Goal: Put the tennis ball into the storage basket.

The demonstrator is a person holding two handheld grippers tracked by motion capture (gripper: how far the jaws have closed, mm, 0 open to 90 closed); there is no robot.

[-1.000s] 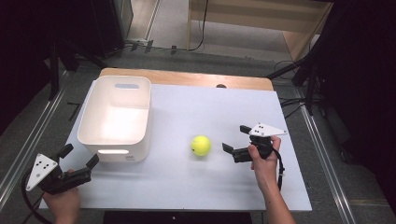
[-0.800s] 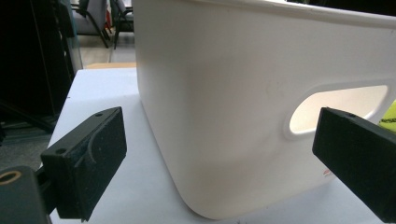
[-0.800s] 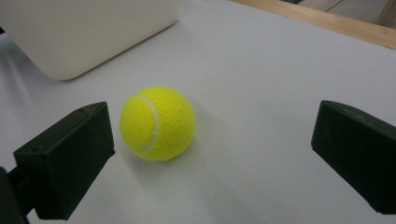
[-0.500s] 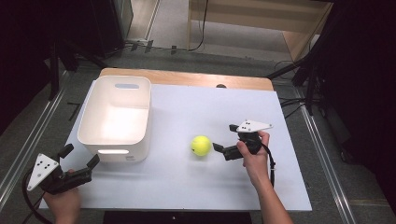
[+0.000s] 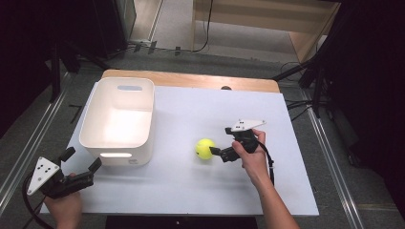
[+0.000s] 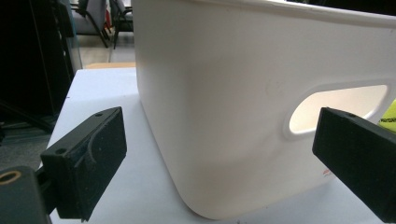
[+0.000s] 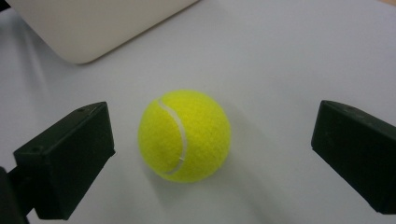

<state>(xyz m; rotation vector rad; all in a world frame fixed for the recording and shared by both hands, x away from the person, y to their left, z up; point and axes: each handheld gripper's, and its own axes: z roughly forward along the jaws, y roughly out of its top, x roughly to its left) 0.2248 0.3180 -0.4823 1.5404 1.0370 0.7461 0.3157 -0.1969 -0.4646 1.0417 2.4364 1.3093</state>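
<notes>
High view first: a pale grey tabletop (image 5: 191,200) carries a white rectangular plastic bin (image 5: 118,120) toward its left side and a fuzzy yellow-green tennis ball (image 5: 205,148) lying loose near the middle, well apart from the bin. The right gripper (image 5: 220,151) sits just beside the ball on its right, jaws spread and pointing at it, not touching it as far as I can see. The left gripper (image 5: 82,162) rests at the near left corner, just in front of the bin, jaws apart and empty.

Left gripper view: its two black jaws stand wide either side of the bin's (image 6: 261,102) smooth near wall, with the oval handle cut-out to the right and a sliver of yellow at the far right edge.

Right gripper view: the ball (image 7: 184,135) lies on the table between the open jaws, with clear gaps on both sides and the bin's corner (image 7: 93,28) beyond.

My guess is this is the approach to a pick. Next it wants a little more advance so the jaws straddle the ball's middle, then a gentle squeeze, since a round ball rolls away if nudged off-centre.
</notes>
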